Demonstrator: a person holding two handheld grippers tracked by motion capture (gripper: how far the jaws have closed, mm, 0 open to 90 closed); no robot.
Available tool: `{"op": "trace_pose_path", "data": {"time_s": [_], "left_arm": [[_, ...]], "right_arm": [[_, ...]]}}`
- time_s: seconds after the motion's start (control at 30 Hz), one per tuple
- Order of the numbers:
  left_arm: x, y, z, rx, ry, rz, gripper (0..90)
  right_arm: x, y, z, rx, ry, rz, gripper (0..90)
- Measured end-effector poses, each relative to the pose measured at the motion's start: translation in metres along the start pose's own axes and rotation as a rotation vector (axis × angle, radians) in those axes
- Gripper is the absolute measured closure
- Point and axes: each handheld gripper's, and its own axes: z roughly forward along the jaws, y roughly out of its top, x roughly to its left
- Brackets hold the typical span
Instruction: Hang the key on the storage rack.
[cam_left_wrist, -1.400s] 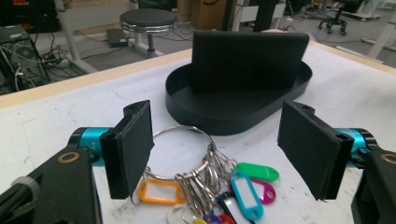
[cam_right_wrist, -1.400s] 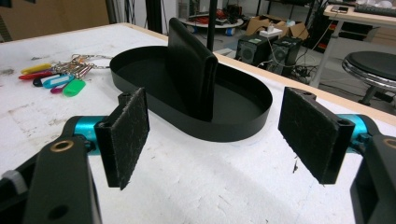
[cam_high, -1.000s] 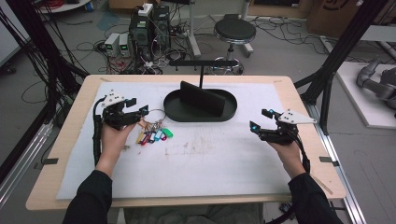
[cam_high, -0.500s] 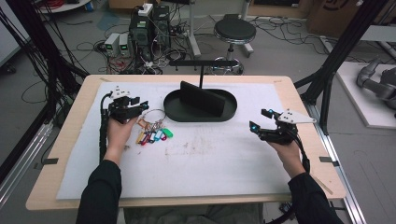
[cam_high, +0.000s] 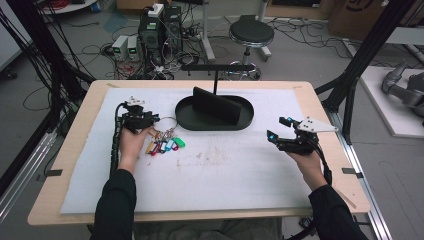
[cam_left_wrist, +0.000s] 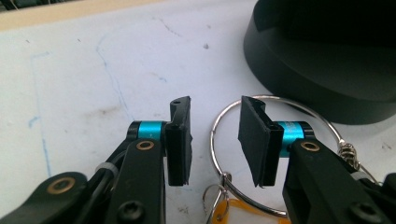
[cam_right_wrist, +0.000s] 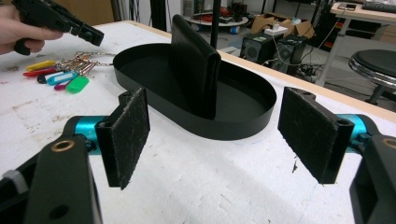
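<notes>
Moved since earlier: left gripper (cam_left_wrist: 215, 140) forward and down onto the key ring (cam_left_wrist: 219, 126), jaws just narrowing, wire between them, not yet pinched; tags (cam_high: 165, 146) trail on the worktop (cam_high: 225, 170) beside the black tray (cam_high: 214, 114). Right gripper (cam_right_wrist: 215, 135) idle, jaws spread, nothing held. Ring's near arc hidden behind the pads

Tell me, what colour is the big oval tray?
Black all over. The oval tray shows best in the right gripper view.
</notes>
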Motion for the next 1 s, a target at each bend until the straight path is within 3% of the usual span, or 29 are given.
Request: {"op": "trace_pose_path", "data": {"time_s": [0.23, 0.37, 0.47, 0.57, 0.67, 0.8, 0.9, 1.0], "left_arm": [[-0.003, -0.006, 0.011, 0.093, 0.043, 0.03, 63.9], [-0.006, -0.005, 0.011, 0.095, 0.057, 0.059, 67.0], [-0.009, -0.006, 0.012, 0.085, 0.05, 0.065, 81.1], [-0.009, -0.009, 0.011, 0.067, 0.049, 0.063, 85.4], [-0.006, -0.009, 0.01, 0.063, 0.031, 0.046, 86.0], [-0.006, -0.011, 0.006, 0.033, 0.011, 0.045, 86.2], [-0.006, -0.012, 0.003, -0.005, -0.016, 0.021, 86.2], [-0.007, -0.011, -0.003, -0.031, -0.035, 0.03, 86.3]], "right_arm": [[0.0, 0.0, 0.0, 0.001, 0.0, -0.003, 25.3], [0.0, 0.0, 0.0, 0.002, 0.001, 0.0, 25.4], [0.0, 0.0, -0.001, 0.001, 0.002, -0.001, 25.5], [-0.001, 0.0, -0.001, -0.001, 0.002, -0.002, 25.5], [-0.001, 0.0, -0.002, -0.001, 0.002, 0.004, 25.5], [-0.002, 0.0, -0.003, -0.004, -0.001, 0.002, 25.5], [-0.002, 0.0, -0.003, -0.006, 0.001, 0.003, 25.5], [-0.002, 0.0, -0.003, -0.008, -0.002, 0.002, 25.5]]}}
